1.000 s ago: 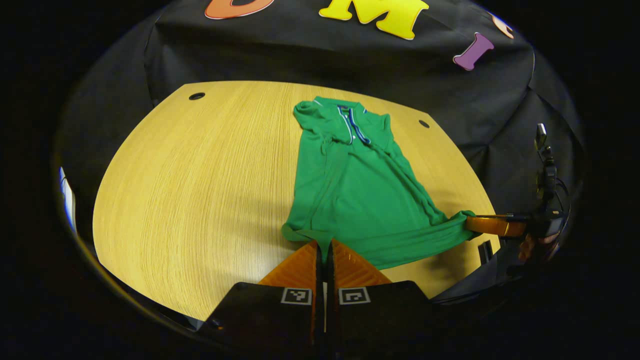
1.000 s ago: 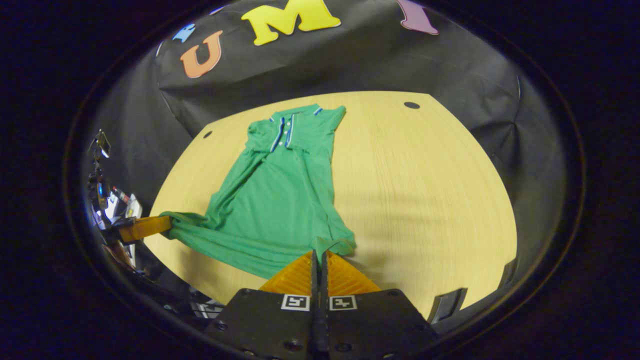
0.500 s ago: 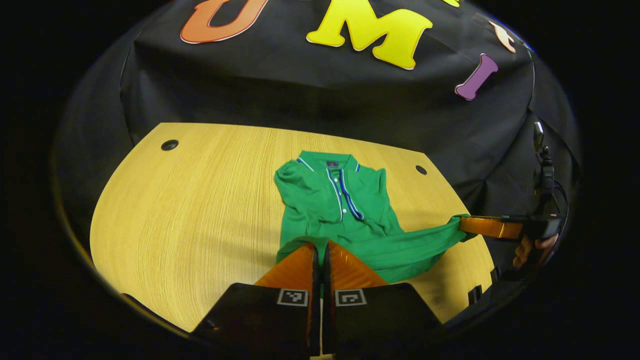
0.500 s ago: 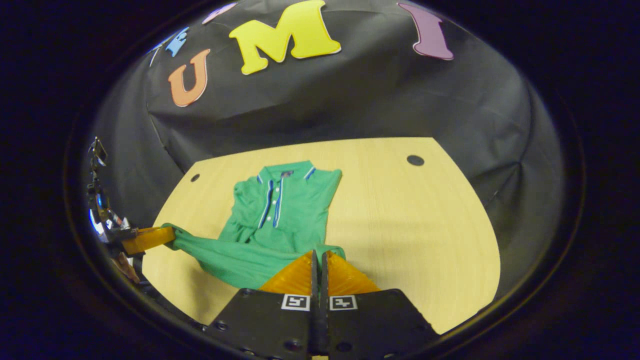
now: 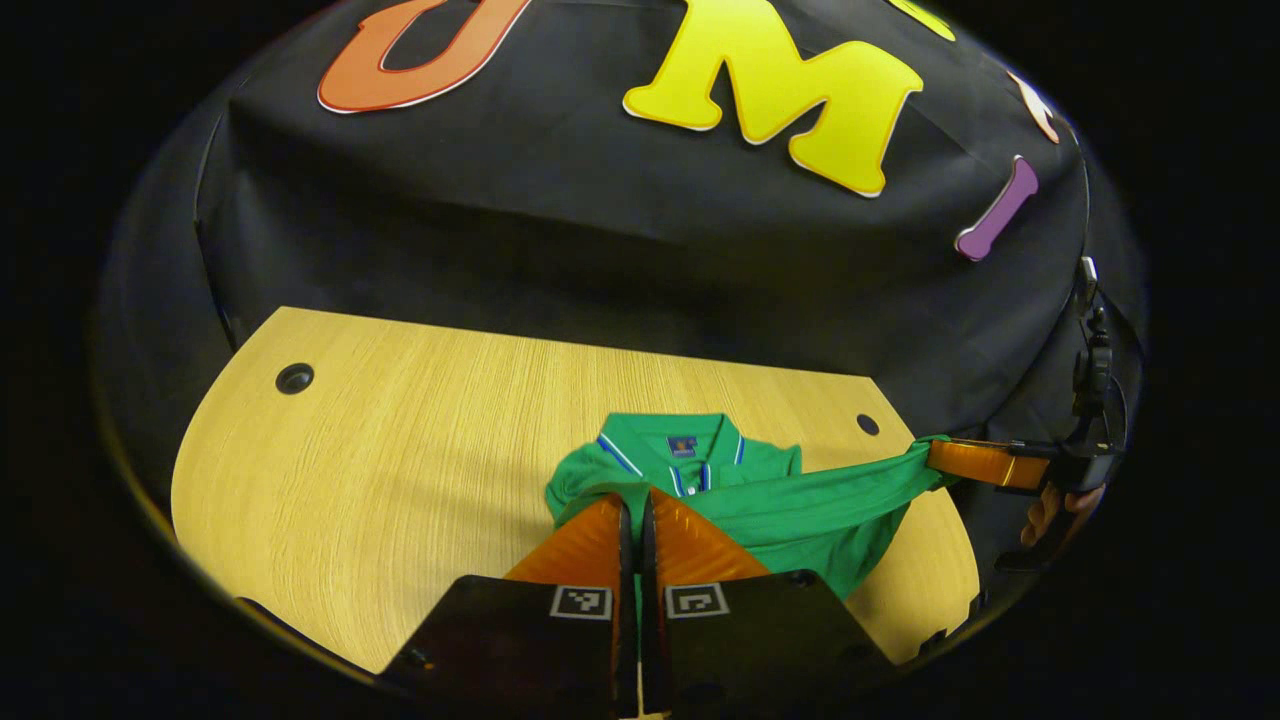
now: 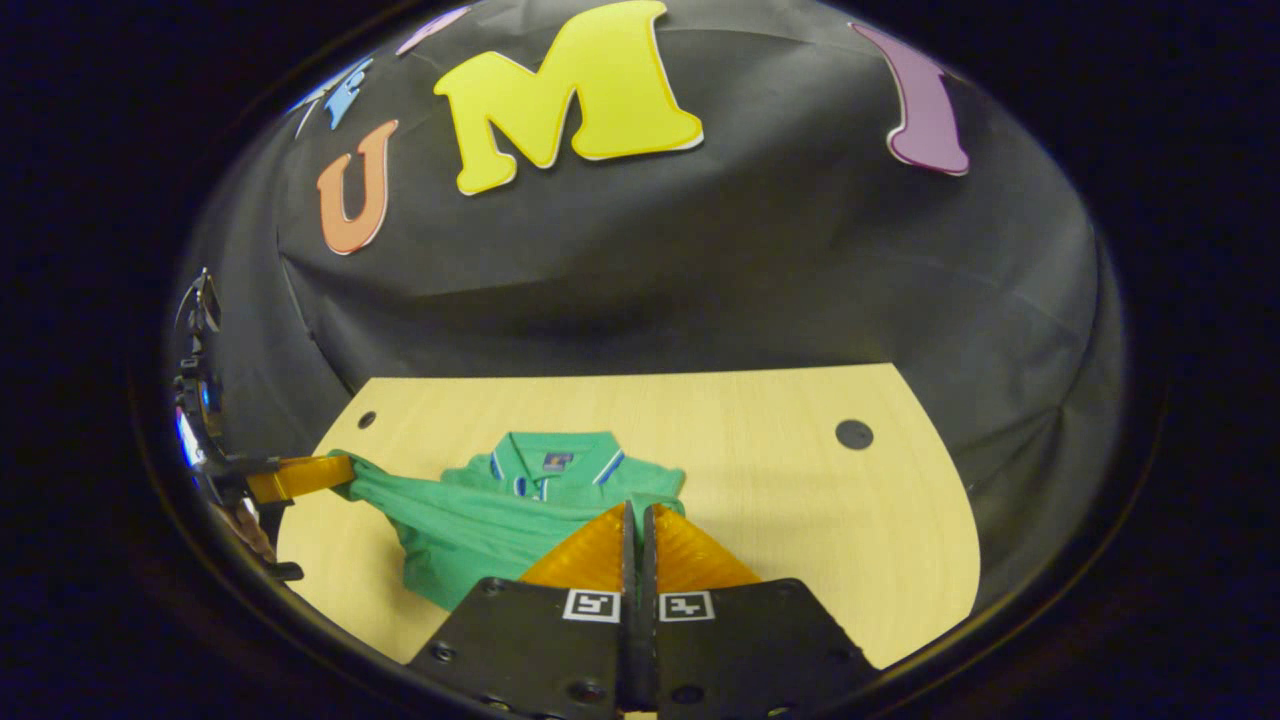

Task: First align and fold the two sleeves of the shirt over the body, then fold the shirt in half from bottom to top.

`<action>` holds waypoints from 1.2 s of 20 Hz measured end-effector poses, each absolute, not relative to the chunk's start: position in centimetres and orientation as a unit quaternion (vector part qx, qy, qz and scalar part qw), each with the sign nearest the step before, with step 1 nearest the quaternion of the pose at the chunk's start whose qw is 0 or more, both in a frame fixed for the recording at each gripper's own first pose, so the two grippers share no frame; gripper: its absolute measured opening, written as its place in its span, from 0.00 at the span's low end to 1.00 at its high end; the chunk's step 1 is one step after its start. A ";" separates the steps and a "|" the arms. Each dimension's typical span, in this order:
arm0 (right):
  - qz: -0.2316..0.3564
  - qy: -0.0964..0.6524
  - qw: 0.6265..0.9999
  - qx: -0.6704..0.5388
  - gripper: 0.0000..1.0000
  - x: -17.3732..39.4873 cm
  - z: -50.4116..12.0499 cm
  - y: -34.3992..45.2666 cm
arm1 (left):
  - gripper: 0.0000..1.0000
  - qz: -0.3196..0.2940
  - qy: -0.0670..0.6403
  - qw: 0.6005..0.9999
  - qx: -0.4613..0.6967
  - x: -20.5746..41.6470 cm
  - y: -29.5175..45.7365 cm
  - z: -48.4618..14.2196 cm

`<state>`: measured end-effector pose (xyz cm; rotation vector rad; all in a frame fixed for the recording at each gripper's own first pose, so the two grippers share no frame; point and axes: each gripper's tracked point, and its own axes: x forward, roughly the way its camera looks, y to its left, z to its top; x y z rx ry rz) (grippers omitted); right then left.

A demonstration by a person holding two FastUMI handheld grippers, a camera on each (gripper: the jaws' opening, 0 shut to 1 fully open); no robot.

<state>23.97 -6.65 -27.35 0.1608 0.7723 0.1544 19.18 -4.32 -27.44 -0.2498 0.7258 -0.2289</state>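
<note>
A green polo shirt (image 5: 790, 510) with blue-and-white trim lies on the wooden table (image 5: 400, 470), its collar (image 5: 680, 445) toward the wall. My left gripper (image 5: 633, 497) is shut on one corner of the bottom hem, held above the chest just short of the collar. My right gripper (image 6: 637, 508) is shut on the other hem corner. The hem stretches taut between them, and the lifted lower half hides most of the body (image 6: 470, 525). In the left gripper view the right gripper (image 5: 934, 461) is at far right; in the right gripper view the left gripper (image 6: 345, 468) is at far left.
The table has round cable holes near its back corners (image 5: 294, 378) (image 6: 853, 434). Bare wood lies left of the shirt in the left gripper view and right of it in the right gripper view. A hand (image 5: 1050, 505) holds the right gripper.
Both grippers have carried the bottom hem away from the table's near edge toward the collar, folding the lower half over the upper. Both stayed shut throughout.
</note>
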 end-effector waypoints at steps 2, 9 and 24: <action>0.073 0.369 0.923 0.084 0.00 27.1 -27.8 -6.6 | 0.07 -0.104 0.349 0.923 -0.128 21.7 -4.0 -27.9; 0.079 0.361 0.926 0.077 0.00 32.8 -29.5 -6.1 | 0.07 -0.094 0.343 0.929 -0.106 27.9 -3.7 -30.5; 0.084 0.384 0.919 0.033 0.57 32.3 -38.5 -5.9 | 1.00 0.005 0.363 0.929 -0.079 27.5 -0.7 -37.3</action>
